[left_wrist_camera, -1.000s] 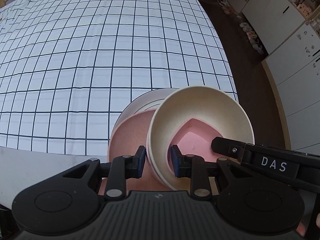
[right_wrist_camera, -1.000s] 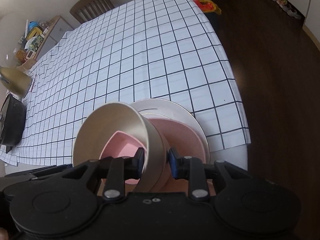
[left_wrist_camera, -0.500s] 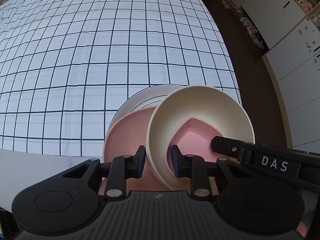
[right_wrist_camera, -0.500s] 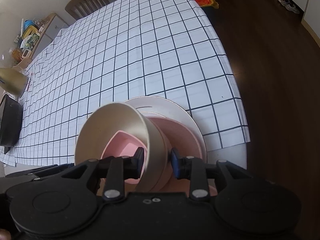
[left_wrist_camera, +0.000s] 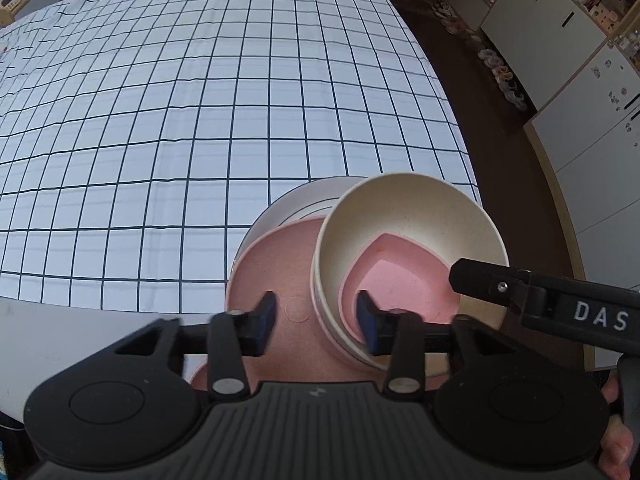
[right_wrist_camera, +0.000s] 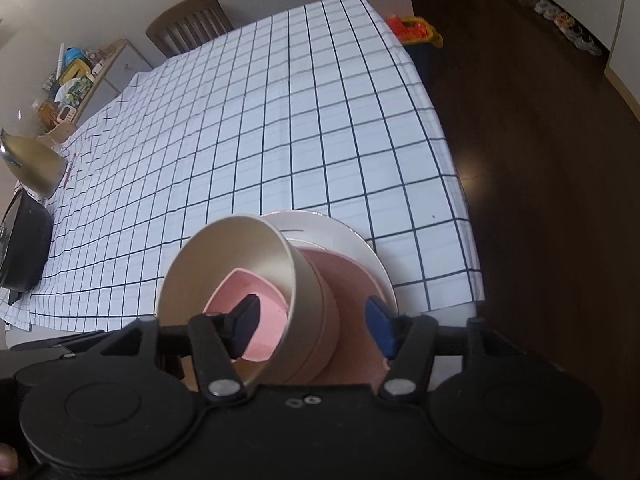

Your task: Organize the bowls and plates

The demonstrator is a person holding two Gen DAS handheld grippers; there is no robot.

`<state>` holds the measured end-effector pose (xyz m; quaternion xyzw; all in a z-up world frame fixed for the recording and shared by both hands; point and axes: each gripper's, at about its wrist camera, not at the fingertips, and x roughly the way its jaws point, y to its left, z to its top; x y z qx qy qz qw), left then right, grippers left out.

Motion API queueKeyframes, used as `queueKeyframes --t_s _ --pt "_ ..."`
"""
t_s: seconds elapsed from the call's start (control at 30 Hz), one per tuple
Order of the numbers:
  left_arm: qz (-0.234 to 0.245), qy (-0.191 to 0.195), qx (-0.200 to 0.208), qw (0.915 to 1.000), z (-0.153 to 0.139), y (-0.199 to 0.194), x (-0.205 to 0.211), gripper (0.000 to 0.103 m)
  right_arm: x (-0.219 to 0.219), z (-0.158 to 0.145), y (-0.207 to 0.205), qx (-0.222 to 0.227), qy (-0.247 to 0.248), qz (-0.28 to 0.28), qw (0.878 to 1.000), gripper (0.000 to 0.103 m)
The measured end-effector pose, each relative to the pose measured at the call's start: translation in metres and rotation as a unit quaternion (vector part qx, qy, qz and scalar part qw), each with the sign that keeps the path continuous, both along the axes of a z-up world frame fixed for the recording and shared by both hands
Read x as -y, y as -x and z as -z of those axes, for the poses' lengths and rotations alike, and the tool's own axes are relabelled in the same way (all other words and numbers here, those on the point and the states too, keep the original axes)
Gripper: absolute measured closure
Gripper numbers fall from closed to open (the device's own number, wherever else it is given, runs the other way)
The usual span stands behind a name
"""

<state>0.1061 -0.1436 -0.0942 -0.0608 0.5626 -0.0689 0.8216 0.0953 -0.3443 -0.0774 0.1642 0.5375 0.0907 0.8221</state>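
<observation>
A cream bowl (left_wrist_camera: 404,220) with a pink bowl (left_wrist_camera: 396,280) nested inside rests on a pink plate (left_wrist_camera: 272,272), which lies on a white plate (left_wrist_camera: 288,204) at the table's near right corner. My left gripper (left_wrist_camera: 316,320) is open, its jaws straddling the bowls' near rim. My right gripper (right_wrist_camera: 314,322) is open too, its jaws either side of the cream bowl (right_wrist_camera: 248,248); the pink bowl (right_wrist_camera: 256,312), pink plate (right_wrist_camera: 348,280) and white plate (right_wrist_camera: 336,232) show there. The right gripper's finger (left_wrist_camera: 540,296) crosses the left wrist view.
The table wears a white checked cloth (left_wrist_camera: 192,120) (right_wrist_camera: 300,120). A black pan (right_wrist_camera: 24,248) and a brass lamp shade (right_wrist_camera: 36,168) sit at its far left. A wooden chair (right_wrist_camera: 188,24) stands behind. White cabinets (left_wrist_camera: 580,80) line the dark floor.
Both grippers have opened and let go of the cream bowl's rim. The stack now rests on the plates.
</observation>
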Motion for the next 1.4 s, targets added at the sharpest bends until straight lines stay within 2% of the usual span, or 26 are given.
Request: queueKeyframes --t_s 0.03,0.07,0.23,0.3,0.4,0.6,0.67,0.73,0.9,1.07,1.23,1.3,1.33,1.4 --pt "-0.003 0.0 0.005 1.0 -0.002 0.002 -0.001 0.042 0.001 -0.002 0.002 0.005 0.0 -0.001 1.0 0.039" --pt "-0.006 -0.002 0.011 0.9999 -0.005 0.003 -0.001 0.041 0.002 -0.004 0.003 0.009 -0.001 -0.002 1.0 0.039" --pt "-0.015 -0.008 0.024 0.9996 -0.014 0.012 -0.002 0.041 0.004 -0.012 0.013 0.033 -0.002 -0.015 0.999 0.031" --pt "-0.02 -0.012 0.031 0.9992 -0.018 0.017 -0.003 0.041 0.005 -0.017 0.018 0.046 -0.002 -0.02 0.999 0.025" --pt "-0.021 -0.001 0.039 0.999 -0.025 0.025 -0.004 0.04 0.007 -0.026 0.026 0.068 -0.001 -0.027 0.997 0.019" --pt "-0.008 -0.012 0.083 0.9965 -0.046 0.049 0.002 0.04 0.007 -0.047 0.045 0.124 0.021 -0.053 0.991 0.013" --pt "-0.008 -0.007 0.095 0.9955 -0.053 0.057 0.003 0.03 0.007 -0.052 0.05 0.14 0.027 -0.062 0.988 0.011" --pt "-0.009 -0.007 0.113 0.9936 -0.06 0.065 0.003 0.024 0.007 -0.057 0.056 0.154 0.032 -0.068 0.985 0.008" --pt "-0.01 -0.011 0.146 0.9892 -0.073 0.083 0.003 0.023 0.009 -0.066 0.073 0.187 0.04 -0.079 0.978 0.001" --pt "-0.011 -0.017 0.175 0.9844 -0.081 0.102 0.003 0.021 0.013 -0.07 0.091 0.216 0.04 -0.084 0.972 0.0" --pt "0.01 -0.016 0.193 0.981 -0.086 0.12 0.004 0.02 0.018 -0.078 0.107 0.245 0.031 -0.084 0.965 0.0" --pt "0.012 -0.015 0.194 0.9808 -0.087 0.127 0.004 0.014 0.02 -0.081 0.112 0.251 0.023 -0.085 0.964 0.0" --pt "0.009 -0.014 0.195 0.9807 -0.088 0.13 0.004 0.003 0.021 -0.082 0.115 0.255 0.019 -0.085 0.963 0.0" --pt "0.009 -0.014 0.2 0.9797 -0.089 0.138 0.004 0.0 0.021 -0.085 0.121 0.266 0.018 -0.085 0.96 0.0"
